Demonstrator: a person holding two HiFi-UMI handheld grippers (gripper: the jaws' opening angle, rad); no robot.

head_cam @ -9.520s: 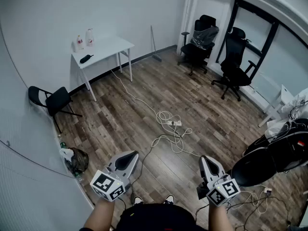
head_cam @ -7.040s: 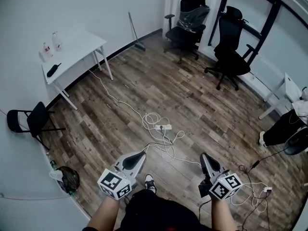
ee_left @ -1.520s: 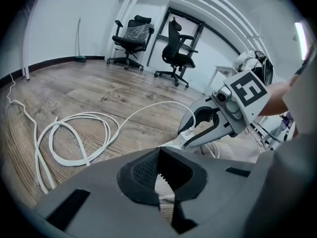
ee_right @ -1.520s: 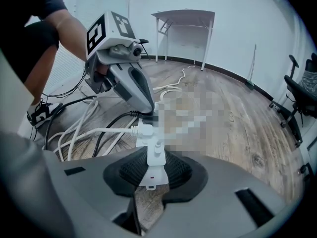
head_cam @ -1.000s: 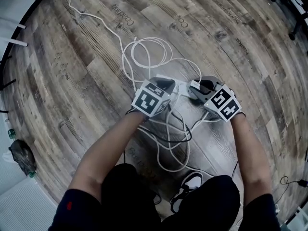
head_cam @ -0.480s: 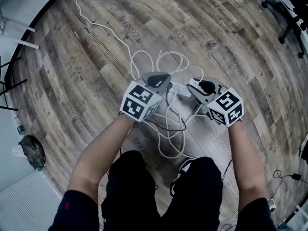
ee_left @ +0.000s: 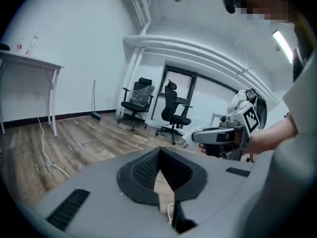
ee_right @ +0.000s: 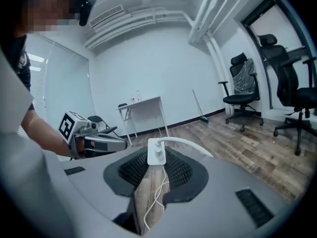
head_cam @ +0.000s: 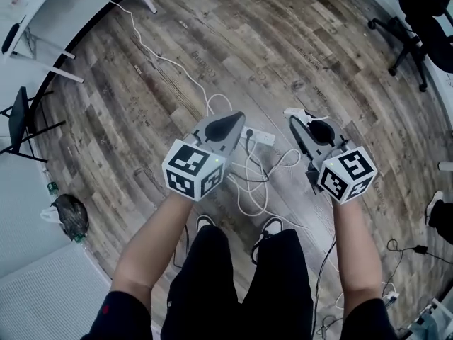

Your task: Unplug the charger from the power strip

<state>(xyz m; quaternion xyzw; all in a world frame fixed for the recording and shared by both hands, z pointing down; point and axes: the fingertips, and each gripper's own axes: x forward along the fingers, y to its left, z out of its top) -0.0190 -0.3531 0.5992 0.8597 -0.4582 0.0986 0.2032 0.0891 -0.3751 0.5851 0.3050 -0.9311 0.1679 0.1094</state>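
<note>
The right tongs are gripping the white charger, clear of the power strip lying on the floor. The left tongs are sitting closed, empty. Unplugging looks finished.

Two black swivel chairs, one black folding chair, one white table, one white power strip, one white charger.

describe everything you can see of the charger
The charger is a small white block with rounded corners, plastic by its look. It is pinched between the tips of the right gripper and held in the air, well above the floor. A white cable leaves its upper part and arcs away to the right. It is unplugged: the power strip lies on the floor below, apart from it.
</note>
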